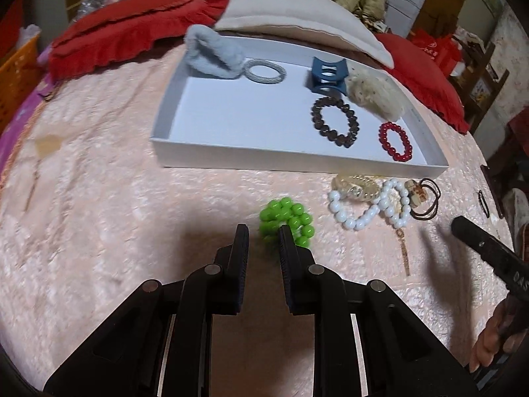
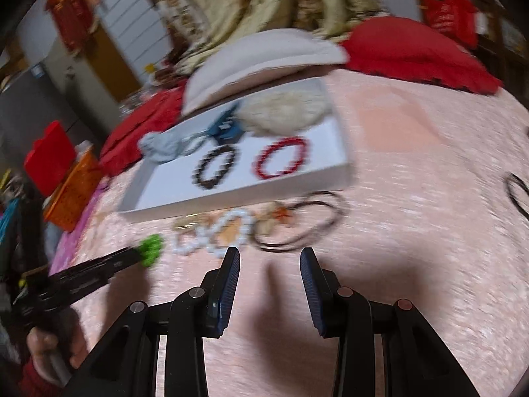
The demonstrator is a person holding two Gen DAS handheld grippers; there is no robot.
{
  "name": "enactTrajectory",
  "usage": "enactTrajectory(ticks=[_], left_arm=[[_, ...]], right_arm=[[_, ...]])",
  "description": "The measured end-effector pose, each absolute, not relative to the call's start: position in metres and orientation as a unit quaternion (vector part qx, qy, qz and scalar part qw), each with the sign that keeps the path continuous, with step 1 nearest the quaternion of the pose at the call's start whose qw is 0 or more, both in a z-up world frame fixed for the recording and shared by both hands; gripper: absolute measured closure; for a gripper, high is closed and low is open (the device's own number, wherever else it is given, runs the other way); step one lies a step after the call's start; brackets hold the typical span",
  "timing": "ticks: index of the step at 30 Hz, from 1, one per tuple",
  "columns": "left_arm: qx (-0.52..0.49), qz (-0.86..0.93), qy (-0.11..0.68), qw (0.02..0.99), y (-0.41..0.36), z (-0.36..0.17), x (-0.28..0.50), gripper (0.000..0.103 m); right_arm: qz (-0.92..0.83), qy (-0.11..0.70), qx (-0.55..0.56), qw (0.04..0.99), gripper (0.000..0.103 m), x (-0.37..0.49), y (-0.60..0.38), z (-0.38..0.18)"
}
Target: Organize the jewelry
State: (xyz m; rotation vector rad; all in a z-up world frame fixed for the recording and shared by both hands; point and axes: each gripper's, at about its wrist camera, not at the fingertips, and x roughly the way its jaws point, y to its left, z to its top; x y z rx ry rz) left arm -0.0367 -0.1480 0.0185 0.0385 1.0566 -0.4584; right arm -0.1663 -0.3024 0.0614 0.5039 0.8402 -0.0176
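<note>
Reaching with the left gripper (image 1: 263, 231), fingers apart, for the green beads (image 1: 286, 220) lying bunched on the bedcover just ahead and slightly right of the tips. Risk of pinching only a few beads and letting the glossy, round strand slip out, or of catching the cover. Holding the right gripper (image 2: 269, 254) wide apart, empty, just short of the white beads (image 2: 218, 231). Beyond both, tray (image 1: 165, 155).

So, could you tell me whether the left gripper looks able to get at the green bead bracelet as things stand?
Probably yes. The left gripper is open right at the green bead bracelet, which lies on the pink bedspread with nothing between them. The white bead bracelet lies apart, to the right.
</note>
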Motion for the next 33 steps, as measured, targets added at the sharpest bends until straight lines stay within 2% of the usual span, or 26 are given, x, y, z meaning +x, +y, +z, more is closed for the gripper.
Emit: enactTrajectory(ticks=[7,13,20,21,22,23,33], left_arm=[[-0.004,-0.245,0.504,0.828,-0.15,0.014,-0.034,0.088],[-0.03,-0.253,0.511,0.821,-0.14,0.009,-0.032,0.09],[-0.021,-0.253,0.503,0.826,-0.143,0.01,-0.035,0.092],[-0.024,-0.255,0.505,0.824,-0.143,0.01,-0.036,0.095],[-0.026,-0.256,0.507,0.822,-0.143,0.009,-0.036,0.095],[-0.028,-0.255,0.507,0.823,-0.143,0.01,-0.037,0.095],[-0.041,-0.257,0.477,0.839,-0.12,0.045,-0.056,0.095]], right_arm=[[0.066,0.406,0.219,0.885,0.069,-0.118,-0.263,0.07],[0.072,0.444,0.188,0.873,0.071,-0.077,-0.246,0.054],[0.062,0.455,0.176,0.871,0.071,-0.068,-0.239,0.045],[0.062,0.456,0.176,0.87,0.076,-0.068,-0.238,0.046],[0.066,0.459,0.176,0.868,0.09,-0.068,-0.237,0.046],[0.071,0.465,0.175,0.865,0.093,-0.067,-0.234,0.046],[0.082,0.427,0.179,0.882,0.094,-0.092,-0.226,0.078]])
